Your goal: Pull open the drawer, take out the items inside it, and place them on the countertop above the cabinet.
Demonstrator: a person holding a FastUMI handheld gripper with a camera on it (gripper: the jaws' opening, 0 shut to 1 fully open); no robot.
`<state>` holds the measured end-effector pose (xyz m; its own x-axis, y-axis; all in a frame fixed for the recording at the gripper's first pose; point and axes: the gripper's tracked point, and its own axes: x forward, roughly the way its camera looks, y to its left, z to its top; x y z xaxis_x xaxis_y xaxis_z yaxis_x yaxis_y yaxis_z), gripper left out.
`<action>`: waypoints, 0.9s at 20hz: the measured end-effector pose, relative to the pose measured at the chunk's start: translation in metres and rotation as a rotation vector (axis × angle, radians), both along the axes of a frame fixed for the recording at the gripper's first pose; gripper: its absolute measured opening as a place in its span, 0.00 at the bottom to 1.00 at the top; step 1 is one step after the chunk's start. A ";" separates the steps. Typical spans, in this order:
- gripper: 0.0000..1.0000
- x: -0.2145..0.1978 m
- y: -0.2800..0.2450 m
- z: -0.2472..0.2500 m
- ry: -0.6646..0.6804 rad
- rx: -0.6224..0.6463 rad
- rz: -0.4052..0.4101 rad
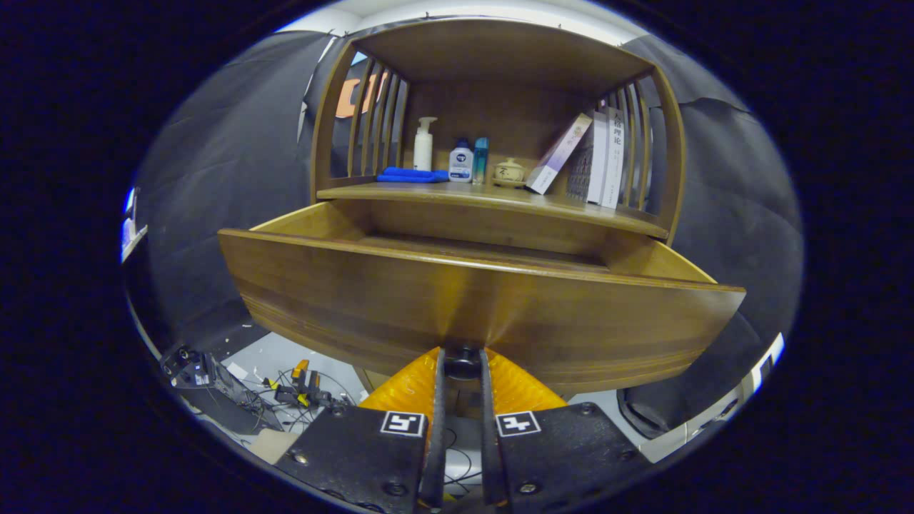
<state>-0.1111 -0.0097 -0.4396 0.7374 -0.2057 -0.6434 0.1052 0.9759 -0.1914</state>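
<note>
In the gripper view, the gripper [462, 360] is nearly closed, its two fingers pressing from either side on the small dark knob [463, 363] at the bottom middle of the drawer [400, 300] front. The wooden drawer stands pulled well out of the cabinet [500, 57]; its inside is hidden behind the tall front panel. Above it lies the worktop [500, 202]. Along the worktop's back edge stand a white pump bottle [424, 143], a small white bottle [461, 161], a slim blue bottle [480, 160] and a small ceramic lidded pot [510, 171]. A folded blue cloth [413, 175] lies toward the left edge, and books [596, 157] lean at the right edge against the slatted side. Cables and gear [285, 389] lie on the floor below.
</note>
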 end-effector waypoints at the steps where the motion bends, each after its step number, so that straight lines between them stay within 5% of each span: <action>1: 0.26 -0.001 -0.001 0.000 0.022 0.002 0.008; 10: 0.63 0.012 0.016 0.056 0.034 0.125 0.096; 13: 0.66 0.018 0.027 0.075 0.043 0.184 0.122; 18: 0.68 0.055 0.017 0.115 -0.034 0.107 0.180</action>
<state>-0.0562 0.0072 -0.3244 0.7775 -0.0006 -0.6289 -0.0680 0.9941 -0.0850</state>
